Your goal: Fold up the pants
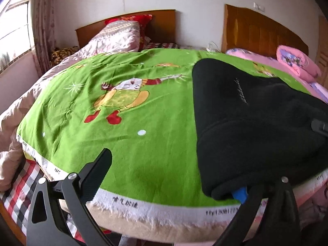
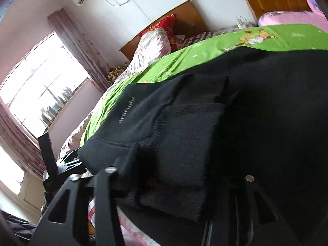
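Observation:
Black pants [image 1: 256, 123] lie folded on the right part of a green cartoon blanket [image 1: 133, 112], reaching its near edge. My left gripper [image 1: 174, 174] stands wide open. Its left finger [image 1: 100, 168] rests over bare blanket. Its right finger, with a blue pad [image 1: 239, 195], is tucked under the pants' near corner. In the right wrist view the pants [image 2: 184, 135] fill the frame. My right gripper [image 2: 182, 157] is partly open around a thick folded layer. The left finger [image 2: 131, 155] lies at the hem; the right finger is lost in dark cloth. Its tip [image 1: 319, 126] shows at the pants' right edge.
The blanket covers a bed with a fringed white border [image 1: 164, 207]. A pale quilt [image 1: 114, 39] and red pillow [image 1: 131, 19] lie at the back left, and pink bedding [image 1: 295, 61] at the back right. Wooden headboards [image 1: 262, 28] and a window [image 2: 45, 86] lie beyond.

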Action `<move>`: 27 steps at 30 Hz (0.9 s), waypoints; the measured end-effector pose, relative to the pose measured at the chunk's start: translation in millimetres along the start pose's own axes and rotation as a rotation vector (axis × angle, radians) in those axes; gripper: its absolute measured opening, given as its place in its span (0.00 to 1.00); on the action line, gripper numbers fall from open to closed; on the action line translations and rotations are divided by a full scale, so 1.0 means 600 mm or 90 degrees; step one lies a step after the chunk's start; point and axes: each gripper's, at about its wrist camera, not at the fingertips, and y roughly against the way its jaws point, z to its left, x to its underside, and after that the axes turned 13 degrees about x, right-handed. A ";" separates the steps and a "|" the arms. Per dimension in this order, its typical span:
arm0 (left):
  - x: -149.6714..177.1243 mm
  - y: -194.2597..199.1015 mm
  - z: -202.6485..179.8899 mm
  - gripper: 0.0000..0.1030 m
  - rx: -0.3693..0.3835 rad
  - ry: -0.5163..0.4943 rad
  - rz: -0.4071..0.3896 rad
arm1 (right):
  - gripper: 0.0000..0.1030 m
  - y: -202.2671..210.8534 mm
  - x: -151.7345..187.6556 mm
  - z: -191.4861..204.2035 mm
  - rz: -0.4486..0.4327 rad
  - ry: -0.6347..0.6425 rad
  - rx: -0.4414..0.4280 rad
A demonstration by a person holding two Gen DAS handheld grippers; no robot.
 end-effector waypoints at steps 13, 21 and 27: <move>-0.092 0.093 -0.083 0.98 0.153 -0.078 -0.095 | 0.72 0.048 -0.026 0.107 -0.107 0.237 0.153; -0.039 -0.028 -0.116 0.98 0.106 -0.081 0.019 | 0.75 0.007 0.035 0.077 -0.067 0.283 0.183; -0.029 -0.024 -0.125 0.99 0.082 -0.090 0.008 | 0.78 0.006 0.038 0.074 -0.079 0.280 0.181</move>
